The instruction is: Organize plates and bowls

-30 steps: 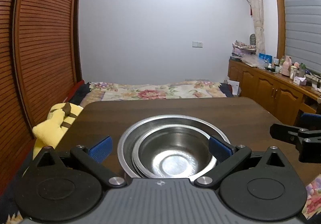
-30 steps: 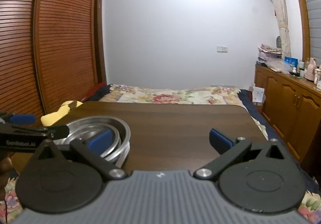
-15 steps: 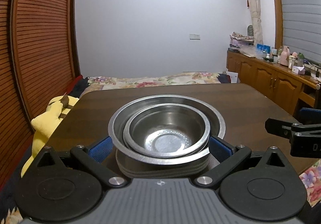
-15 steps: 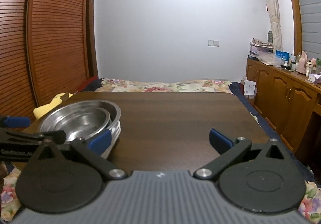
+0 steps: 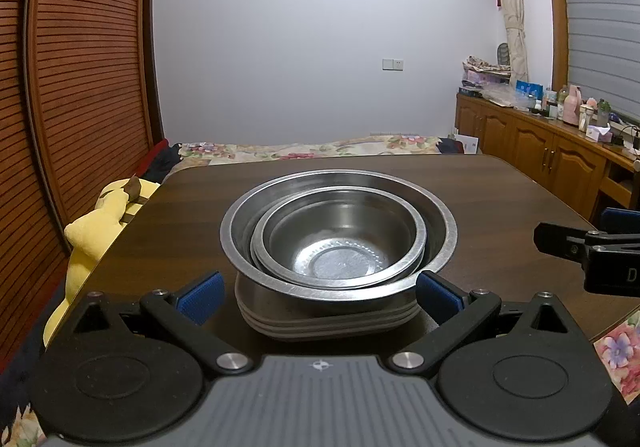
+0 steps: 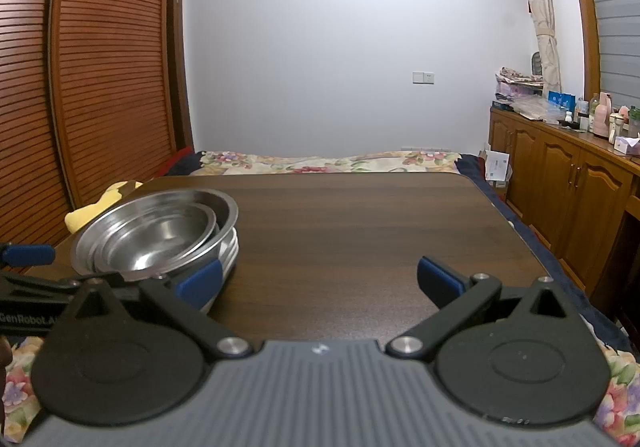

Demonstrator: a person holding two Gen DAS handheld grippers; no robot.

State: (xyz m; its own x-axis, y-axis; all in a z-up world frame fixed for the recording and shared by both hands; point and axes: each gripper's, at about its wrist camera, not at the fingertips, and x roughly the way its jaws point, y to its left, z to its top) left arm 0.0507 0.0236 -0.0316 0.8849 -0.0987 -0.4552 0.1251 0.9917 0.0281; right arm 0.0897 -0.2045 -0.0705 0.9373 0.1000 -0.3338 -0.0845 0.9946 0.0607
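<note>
A small bowl (image 5: 340, 243) sat nested in a larger bowl (image 5: 436, 219), and both rested on a stack of plates (image 5: 328, 321) on the table (image 5: 500, 199); the stack stood near the table's near edge, toward its left side, as the right wrist view showed it (image 6: 154, 237); the small bowl lay off centre inside the large one, toward the near rim. The left gripper (image 5: 318, 293) was spread wide, its blue pads (image 5: 200, 293) flanking the plates on either side and pinching nothing; whether the pads touched the stack could not be told. The right gripper (image 6: 318, 281) was likewise spread and empty, hanging over the bare table (image 6: 360, 215) to the right of the stack, its left pad (image 6: 198, 283) showing just in front of the plates. A yellow plush (image 5: 104, 223) lay off the table's left edge; a bed (image 6: 328, 163) with a floral cover stood beyond the far edge; wooden cabinets (image 6: 568, 183) ran along the right wall.
</note>
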